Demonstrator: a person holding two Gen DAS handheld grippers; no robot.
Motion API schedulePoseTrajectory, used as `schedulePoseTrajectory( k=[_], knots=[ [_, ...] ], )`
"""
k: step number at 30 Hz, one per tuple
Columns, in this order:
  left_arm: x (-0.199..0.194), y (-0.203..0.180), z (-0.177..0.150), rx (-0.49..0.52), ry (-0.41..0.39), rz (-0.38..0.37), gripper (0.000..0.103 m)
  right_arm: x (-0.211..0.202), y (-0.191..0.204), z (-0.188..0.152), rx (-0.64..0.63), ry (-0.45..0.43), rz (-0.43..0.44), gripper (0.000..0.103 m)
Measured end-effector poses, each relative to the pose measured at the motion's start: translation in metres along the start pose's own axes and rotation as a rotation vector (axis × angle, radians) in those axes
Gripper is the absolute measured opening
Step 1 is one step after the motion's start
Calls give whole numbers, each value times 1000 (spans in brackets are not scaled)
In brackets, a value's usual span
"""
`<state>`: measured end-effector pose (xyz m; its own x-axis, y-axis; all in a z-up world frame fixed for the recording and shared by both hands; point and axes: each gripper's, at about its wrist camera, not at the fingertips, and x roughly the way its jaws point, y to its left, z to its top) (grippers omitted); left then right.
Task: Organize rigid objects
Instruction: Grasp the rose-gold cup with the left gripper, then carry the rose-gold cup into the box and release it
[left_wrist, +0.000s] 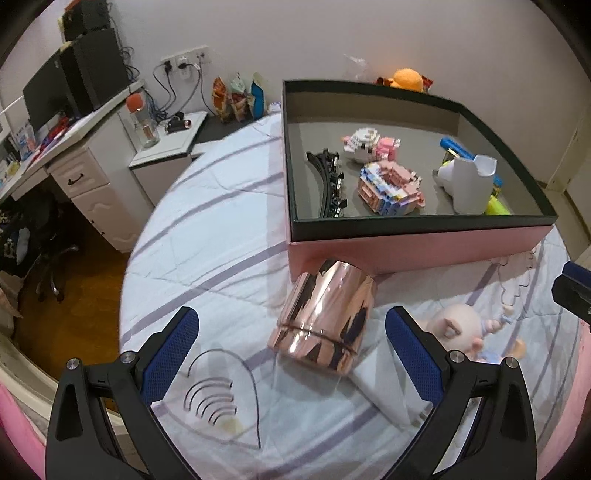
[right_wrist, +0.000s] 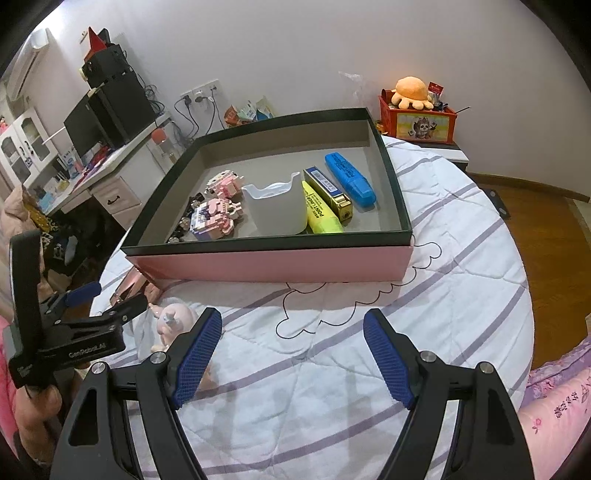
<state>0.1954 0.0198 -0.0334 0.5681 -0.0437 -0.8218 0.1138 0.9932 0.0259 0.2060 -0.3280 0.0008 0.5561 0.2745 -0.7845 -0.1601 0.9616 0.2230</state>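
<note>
The shiny rose-gold metal cylinder cup (left_wrist: 325, 319) lies on its side on the white quilt with lilac stripes (left_wrist: 221, 229), just in front of the near left corner of the pink box with the black rim (left_wrist: 417, 251) — outside it, while building-block models, markers and a white plastic holder already sit inside. The left gripper (left_wrist: 291, 341) hangs over the cup with its blue pads wide apart, clamped on nothing; the right gripper (right_wrist: 293, 345) is likewise spread and empty above bare quilt. The risk, as I judge it, is the cup's slick round wall: a squeeze off its middle could make it roll or squirt away on the soft bedding — perhaps into the small pink pig figurine (left_wrist: 461, 328) just beside it.
</note>
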Motion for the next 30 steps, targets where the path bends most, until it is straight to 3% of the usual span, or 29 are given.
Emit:
schedulePoseTrajectory(
  k=[4, 5, 6, 9, 13, 17, 30],
  knots=[
    [12, 5, 1, -40, 12, -80, 100, 7, 3, 3, -3, 14, -11, 80],
    [15, 6, 1, -48, 15, -97, 95, 9, 4, 4, -6, 17, -13, 80],
    [18, 6, 1, -54, 25, -106, 83, 10, 5, 4, -8, 19, -15, 80],
    [23, 3, 0, -17, 31, -76, 68, 12, 4, 5, -10, 22, -18, 80],
    [19, 5, -2, -19, 19, -103, 48, 12, 3, 6, -10, 22, -20, 80],
    [13, 12, -6, -48, 19, -136, 48, 11, 4, 5, -11, 22, -18, 80],
    [-28, 5, -13, -36, -42, -110, 48, 2, 3, 3, -12, -1, -2, 80]
  ],
)
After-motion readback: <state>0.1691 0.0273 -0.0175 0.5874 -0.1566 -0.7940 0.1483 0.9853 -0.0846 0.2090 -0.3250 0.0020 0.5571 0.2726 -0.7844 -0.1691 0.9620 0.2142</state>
